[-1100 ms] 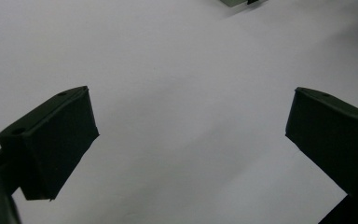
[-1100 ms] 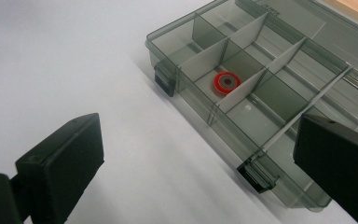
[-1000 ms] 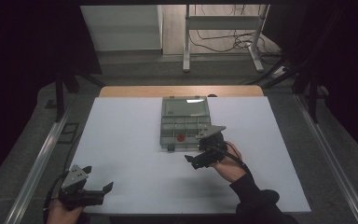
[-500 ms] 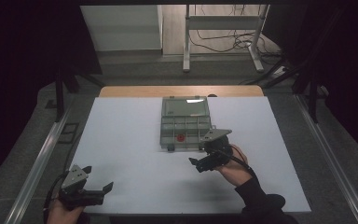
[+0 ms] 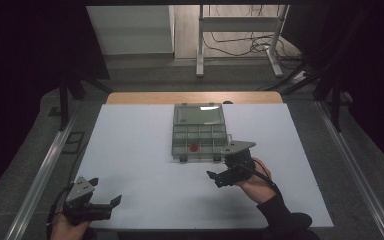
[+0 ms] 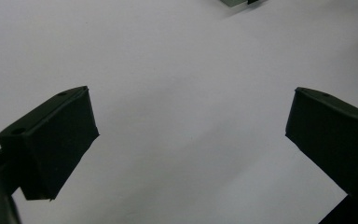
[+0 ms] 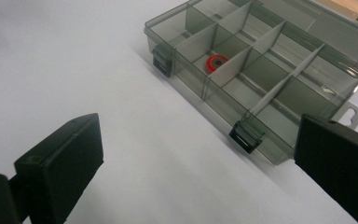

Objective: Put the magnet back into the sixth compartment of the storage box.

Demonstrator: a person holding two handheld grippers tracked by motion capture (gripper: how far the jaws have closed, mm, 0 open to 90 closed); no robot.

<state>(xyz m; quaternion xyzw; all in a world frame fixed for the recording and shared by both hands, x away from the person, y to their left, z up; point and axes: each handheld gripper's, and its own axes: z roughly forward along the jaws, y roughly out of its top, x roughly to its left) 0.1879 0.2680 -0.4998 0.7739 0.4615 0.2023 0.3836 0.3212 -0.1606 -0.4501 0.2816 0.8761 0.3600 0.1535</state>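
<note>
From the high view, a clear compartment box [image 5: 199, 132] lies open near the middle of the white table [image 5: 130, 150], its lid folded back toward the far edge. A small red ring [image 5: 194, 148] sits in one of the front-row compartments, second from the left. The right gripper [image 5: 219, 178] hovers just in front of the box's near right corner, jaws spread and empty. The left gripper [image 5: 111, 202] waits at the near left edge of the table, well apart from the box — jaws open too.

In the left gripper view, the two black jaws stand wide apart over bare table, with a corner of the box [image 6: 237, 2] just showing at the top.

The right gripper view looks across the box [image 7: 261, 70] (its two front latches hang undone) — the red ring [image 7: 217, 62] lies flat in its compartment, and the jaws stand wide, holding nothing.
</note>
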